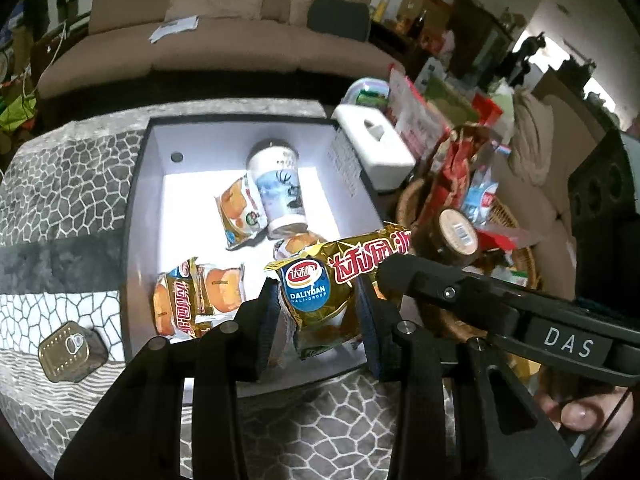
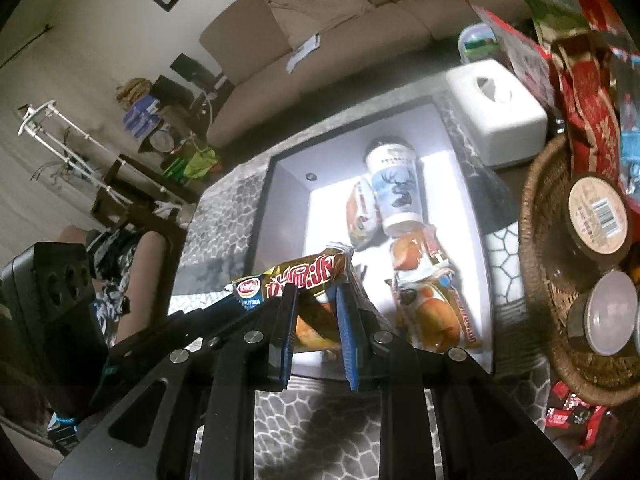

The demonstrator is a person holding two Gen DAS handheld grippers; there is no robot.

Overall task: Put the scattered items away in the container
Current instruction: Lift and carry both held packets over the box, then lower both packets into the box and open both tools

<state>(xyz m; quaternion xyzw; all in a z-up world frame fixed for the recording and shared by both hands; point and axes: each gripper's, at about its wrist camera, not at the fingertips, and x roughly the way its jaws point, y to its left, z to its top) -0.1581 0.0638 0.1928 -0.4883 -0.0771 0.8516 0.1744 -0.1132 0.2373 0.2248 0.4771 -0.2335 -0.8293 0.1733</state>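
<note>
Left wrist view: the left hand-held gripper (image 1: 316,316) pinches one gold snack pack (image 1: 320,292) between its pads, held over the near edge of the open box (image 1: 138,200) on the desk (image 1: 60,184). The right hand-held gripper (image 1: 390,276) reaches in from the right, its tip at the same pack's right end; whether it grips there is not clear from here. A fingertip (image 1: 576,414) shows at the lower right. Only this view shows a tin (image 1: 72,350) lying on the desk left of the box. Inside the box lie a cup (image 1: 278,188) on its side and several more packs (image 1: 196,296).

Right wrist view: the right hand-held gripper (image 2: 316,316) points steeply down, its blue pads clamped on a gold pack (image 2: 304,280) above the box's near left corner. Only here, a wicker basket (image 2: 536,240) right of the box holds round tubs (image 2: 598,216), and a white tissue box (image 2: 496,112) sits beyond it.
</note>
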